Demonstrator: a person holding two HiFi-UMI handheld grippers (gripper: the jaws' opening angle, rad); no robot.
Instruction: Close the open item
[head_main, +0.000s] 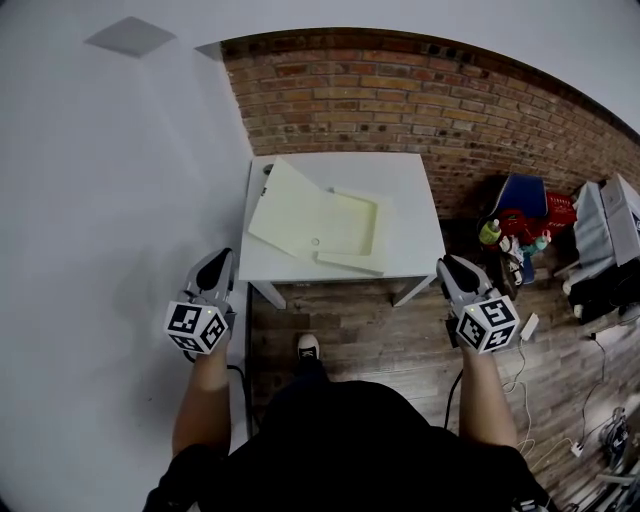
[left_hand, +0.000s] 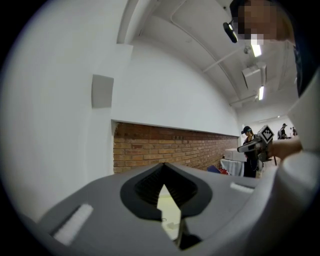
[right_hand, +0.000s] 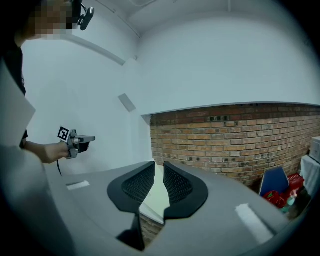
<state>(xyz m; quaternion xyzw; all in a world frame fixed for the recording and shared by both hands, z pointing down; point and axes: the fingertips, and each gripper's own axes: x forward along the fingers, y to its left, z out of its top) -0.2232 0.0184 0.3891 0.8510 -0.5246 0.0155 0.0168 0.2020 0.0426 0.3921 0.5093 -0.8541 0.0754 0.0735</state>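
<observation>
- Looking down from the head view, I see the pale-yellow file box (head_main: 350, 222) lying open on the small white table (head_main: 420, 190), which stands against the brick wall (head_main: 400, 90).
- The box's lid (head_main: 288, 208) is swung out flat to the left, partly over the table's left edge. A narrow front flap (head_main: 352, 263) lies at the near edge.
- The left gripper (head_main: 216, 262) hangs off the table's near-left corner. In its own view the jaw tips meet, with only a thin sliver of gap lower down and nothing held.
- The right gripper (head_main: 448, 266) hangs off the near-right corner. Its jaws stand slightly apart, with nothing between them either.
- Neither gripper touches the box, so I judge that the closing has not begun.
- Main risk: the lid lies flat, so closed tips may skate over it rather than get under its edge. That would shove the whole light box across the smooth tabletop.
- Lifting the lid from the left could also drag the tray towards the right edge unless the other gripper braces it.
- The overhanging lid could lever the box off the left side if I press down on it.
- The loose front flap may end up folded under the lid and keep the box from closing fully.
</observation>
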